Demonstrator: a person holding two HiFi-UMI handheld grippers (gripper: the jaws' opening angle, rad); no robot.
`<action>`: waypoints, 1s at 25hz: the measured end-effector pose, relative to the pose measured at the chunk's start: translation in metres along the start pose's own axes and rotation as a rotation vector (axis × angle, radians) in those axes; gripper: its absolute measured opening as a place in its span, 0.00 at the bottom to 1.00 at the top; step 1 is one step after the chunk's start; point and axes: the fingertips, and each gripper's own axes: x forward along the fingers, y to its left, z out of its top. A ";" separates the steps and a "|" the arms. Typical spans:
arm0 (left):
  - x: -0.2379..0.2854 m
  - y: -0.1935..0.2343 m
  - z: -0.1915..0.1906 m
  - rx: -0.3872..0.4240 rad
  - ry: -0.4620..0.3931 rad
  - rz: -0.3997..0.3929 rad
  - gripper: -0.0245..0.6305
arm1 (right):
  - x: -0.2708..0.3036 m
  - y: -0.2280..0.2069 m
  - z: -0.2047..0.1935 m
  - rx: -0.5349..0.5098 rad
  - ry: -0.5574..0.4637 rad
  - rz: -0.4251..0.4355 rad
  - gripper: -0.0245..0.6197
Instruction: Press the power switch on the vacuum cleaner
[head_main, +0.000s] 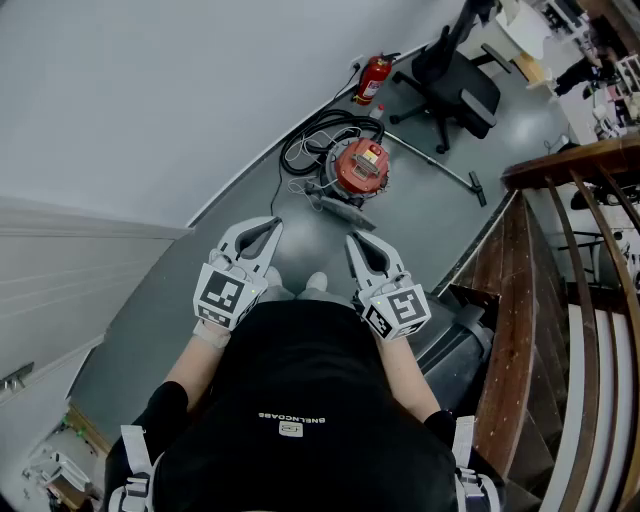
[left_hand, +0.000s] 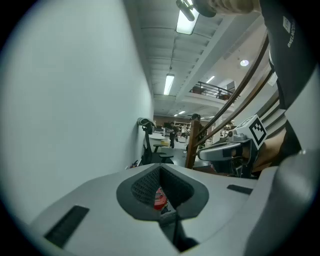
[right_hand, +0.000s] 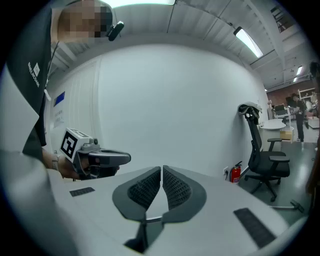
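While the vacuum cleaner (head_main: 360, 168) is set on the floor (head_main: 300, 215) near its edge along the wall, well apart, the left gripper (head_main: 273, 223) and right gripper (head_main: 350, 240) are clenched, nothing being grasped.

Bare floor (head_main: 308, 228) is left open up to the vacuum (head_main: 360, 165). Its near side is fronted by a nozzle (head_main: 336, 206), and a hose (head_main: 312, 140) is coiled behind. The passage is bounded by the wall (head_main: 150, 100) leftward and the stair rail (head_main: 516, 285) rightward.
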 end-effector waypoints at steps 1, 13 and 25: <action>-0.002 0.003 -0.001 -0.004 -0.001 0.001 0.06 | 0.002 0.002 0.000 0.000 0.000 0.000 0.10; -0.029 0.042 -0.011 -0.026 -0.005 -0.007 0.06 | 0.030 0.027 -0.001 0.013 0.011 -0.036 0.10; -0.015 0.077 -0.022 -0.026 0.019 -0.040 0.06 | 0.052 -0.011 0.003 0.019 0.022 -0.129 0.10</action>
